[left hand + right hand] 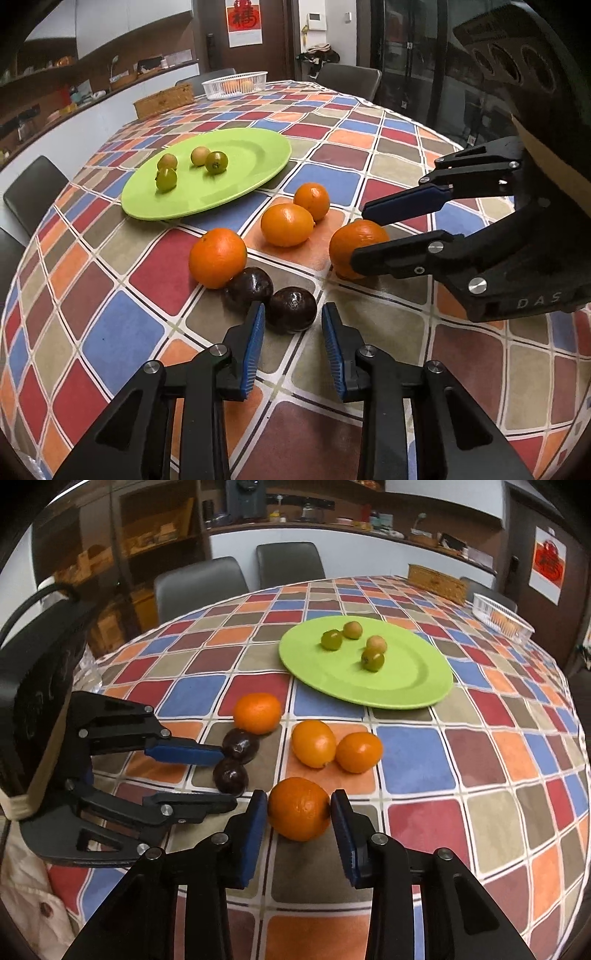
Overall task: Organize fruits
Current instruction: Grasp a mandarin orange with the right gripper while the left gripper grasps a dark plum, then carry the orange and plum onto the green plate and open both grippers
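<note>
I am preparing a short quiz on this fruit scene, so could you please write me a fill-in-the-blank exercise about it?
1. The green plate holds ___ small fruits.
2. The right gripper is closed on an ___.
3. The left gripper is closed on a ___ fruit.
4. Counting the held one, ___ oranges lie on the tablecloth.

Missing words: four; orange; dark; four

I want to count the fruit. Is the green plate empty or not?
Not empty. The green plate holds four small greenish fruits, near its far side.
</note>
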{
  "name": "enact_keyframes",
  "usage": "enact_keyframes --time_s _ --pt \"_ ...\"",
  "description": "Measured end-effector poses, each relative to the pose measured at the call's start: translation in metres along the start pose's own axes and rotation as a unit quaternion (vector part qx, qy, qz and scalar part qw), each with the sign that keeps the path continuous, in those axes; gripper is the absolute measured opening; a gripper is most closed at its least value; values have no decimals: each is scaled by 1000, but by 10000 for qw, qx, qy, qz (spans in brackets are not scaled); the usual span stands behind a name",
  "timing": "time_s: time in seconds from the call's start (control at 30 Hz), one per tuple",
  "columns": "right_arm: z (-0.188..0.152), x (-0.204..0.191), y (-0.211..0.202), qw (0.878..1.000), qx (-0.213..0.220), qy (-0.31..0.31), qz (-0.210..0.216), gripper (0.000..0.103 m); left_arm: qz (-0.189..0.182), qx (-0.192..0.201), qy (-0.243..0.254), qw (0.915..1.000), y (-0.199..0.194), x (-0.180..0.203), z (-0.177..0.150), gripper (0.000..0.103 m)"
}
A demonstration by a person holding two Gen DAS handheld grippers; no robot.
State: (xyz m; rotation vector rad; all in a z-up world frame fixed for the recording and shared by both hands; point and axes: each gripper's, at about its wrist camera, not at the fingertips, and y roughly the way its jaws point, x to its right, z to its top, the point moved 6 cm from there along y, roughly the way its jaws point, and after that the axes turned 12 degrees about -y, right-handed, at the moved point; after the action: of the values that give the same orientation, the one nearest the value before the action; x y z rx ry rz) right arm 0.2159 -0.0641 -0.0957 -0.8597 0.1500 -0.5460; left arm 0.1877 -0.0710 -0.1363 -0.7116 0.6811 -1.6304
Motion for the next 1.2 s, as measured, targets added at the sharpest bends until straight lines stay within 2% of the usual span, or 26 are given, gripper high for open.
enact_keyframes --time_s 0.27,0.47,0.7,0.93,1.2 --pt "1 3 3 9999 -21 113 61 38 -126 29 -236 9996 -5 -5 3 27" --pt "-3 -1 13 9990 -172 274 297 41 -112 206 -280 9993 -19 -8 7 27" --pt "-5 -2 13 9988 -191 385 228 41 -110 298 -384 9988 -28 -13 9 27" --pt "6 0 -4 9981 64 619 34 40 -151 564 -441 9973 -45 -18 19 27" --pt "37 9 -30 9946 575 803 -324 40 -156 999 -408 9940 -66 -26 44 27"
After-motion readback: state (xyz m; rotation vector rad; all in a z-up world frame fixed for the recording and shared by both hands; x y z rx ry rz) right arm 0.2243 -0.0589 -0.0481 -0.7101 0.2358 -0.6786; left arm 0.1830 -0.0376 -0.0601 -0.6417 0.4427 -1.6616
